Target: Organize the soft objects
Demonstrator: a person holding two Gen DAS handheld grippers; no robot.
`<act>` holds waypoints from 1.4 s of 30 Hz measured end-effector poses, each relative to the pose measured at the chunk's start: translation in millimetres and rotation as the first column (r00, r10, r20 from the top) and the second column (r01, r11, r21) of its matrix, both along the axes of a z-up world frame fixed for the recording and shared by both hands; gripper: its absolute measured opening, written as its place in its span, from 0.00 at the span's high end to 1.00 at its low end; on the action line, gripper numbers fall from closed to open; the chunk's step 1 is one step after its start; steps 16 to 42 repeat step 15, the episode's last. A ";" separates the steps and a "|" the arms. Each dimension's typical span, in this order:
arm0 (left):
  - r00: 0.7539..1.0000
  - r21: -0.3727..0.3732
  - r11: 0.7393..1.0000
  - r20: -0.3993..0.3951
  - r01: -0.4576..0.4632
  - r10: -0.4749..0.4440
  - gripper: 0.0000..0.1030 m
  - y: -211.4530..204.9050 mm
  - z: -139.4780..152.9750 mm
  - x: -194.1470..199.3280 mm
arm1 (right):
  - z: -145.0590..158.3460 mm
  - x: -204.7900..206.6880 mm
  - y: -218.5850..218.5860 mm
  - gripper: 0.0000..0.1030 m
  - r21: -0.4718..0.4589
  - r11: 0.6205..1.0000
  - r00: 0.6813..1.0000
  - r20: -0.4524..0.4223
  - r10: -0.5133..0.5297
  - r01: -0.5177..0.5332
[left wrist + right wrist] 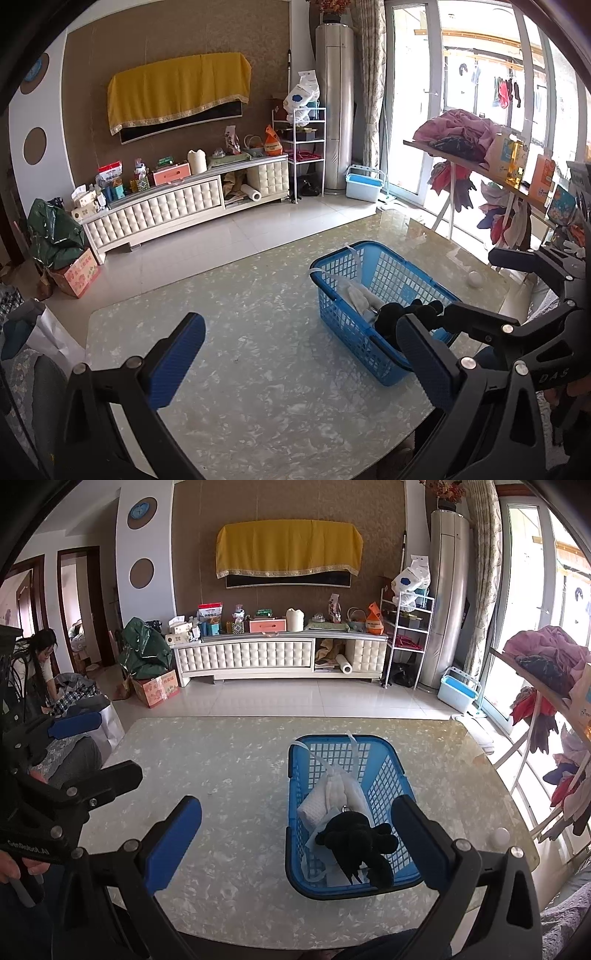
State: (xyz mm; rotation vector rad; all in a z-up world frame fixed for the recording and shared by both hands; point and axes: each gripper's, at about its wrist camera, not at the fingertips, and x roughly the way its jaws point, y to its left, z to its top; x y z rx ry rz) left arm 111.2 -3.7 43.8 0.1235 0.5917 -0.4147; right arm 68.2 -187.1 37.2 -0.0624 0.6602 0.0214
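Item: black plush toy (356, 840), in my blue mesh basket (295, 849) at 1 o'clock on the marble table (229, 775), atop white face masks (332, 790). Soft, light, probably compressible; pinch the body. Left gripper (295, 354) and right gripper (295, 843): both spread wide, empty.

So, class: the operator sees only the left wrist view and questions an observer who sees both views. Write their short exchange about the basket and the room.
Operator: What's the black lump in the blue basket? I see only part of it.
Observer: A black plush toy, lying at the basket's near end, partly over white cloth pieces.
Operator: Is anyone else in the room?
Observer: Yes, a woman at the far left, bending over a pile of clothes.
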 end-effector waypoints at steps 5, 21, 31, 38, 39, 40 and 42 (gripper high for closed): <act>1.000 -0.014 1.000 -0.007 -0.003 0.003 0.00 2.8 0.4 -0.4 | 0.3 -1.6 0.8 0.00 0.000 1.000 1.000 -0.001 0.002 -0.002; 1.000 -0.015 1.000 -0.017 -0.001 0.001 0.00 2.9 -2.2 -0.2 | -0.1 -3.4 1.8 0.00 0.000 1.000 1.000 -0.004 0.002 -0.002; 1.000 -0.015 1.000 -0.017 -0.001 0.001 0.00 2.9 -2.2 -0.2 | -0.1 -3.4 1.8 0.00 0.000 1.000 1.000 -0.004 0.002 -0.002; 1.000 -0.015 1.000 -0.017 -0.001 0.001 0.00 2.9 -2.2 -0.2 | -0.1 -3.4 1.8 0.00 0.000 1.000 1.000 -0.004 0.002 -0.002; 1.000 -0.015 1.000 -0.017 -0.001 0.001 0.00 2.9 -2.2 -0.2 | -0.1 -3.4 1.8 0.00 0.000 1.000 1.000 -0.004 0.002 -0.002; 1.000 -0.015 1.000 -0.017 -0.001 0.001 0.00 2.9 -2.2 -0.2 | -0.1 -3.4 1.8 0.00 0.000 1.000 1.000 -0.004 0.002 -0.002; 1.000 -0.015 1.000 -0.017 -0.001 0.001 0.00 2.9 -2.2 -0.2 | -0.1 -3.4 1.8 0.00 0.000 1.000 1.000 -0.004 0.002 -0.002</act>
